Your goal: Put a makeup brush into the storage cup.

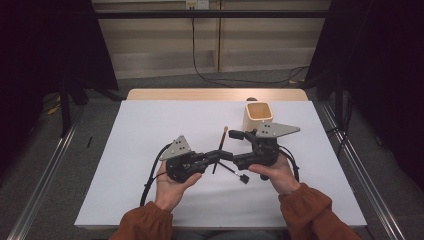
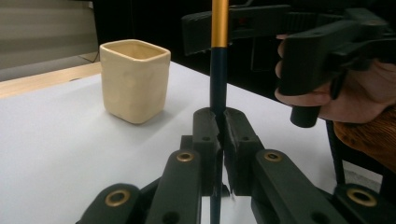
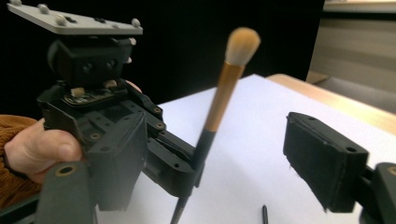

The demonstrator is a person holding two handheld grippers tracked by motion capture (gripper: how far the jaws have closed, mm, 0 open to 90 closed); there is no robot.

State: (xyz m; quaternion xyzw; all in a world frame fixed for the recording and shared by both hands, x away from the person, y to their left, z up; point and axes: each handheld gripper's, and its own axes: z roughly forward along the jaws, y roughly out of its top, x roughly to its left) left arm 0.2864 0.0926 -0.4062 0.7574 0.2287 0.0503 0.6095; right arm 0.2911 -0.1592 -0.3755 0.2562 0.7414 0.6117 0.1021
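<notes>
the brush's [image 2: 218,70] bristle tip is running off the top of the left claw's view. the left claw [image 2: 219,126] is clamping shut on its dark handle, holding it above the counter [image 1: 150,130], bristles pointing away toward the cup [image 1: 258,116]. the right claw [image 1: 235,145] is standing wide open, holding nothing.
</notes>
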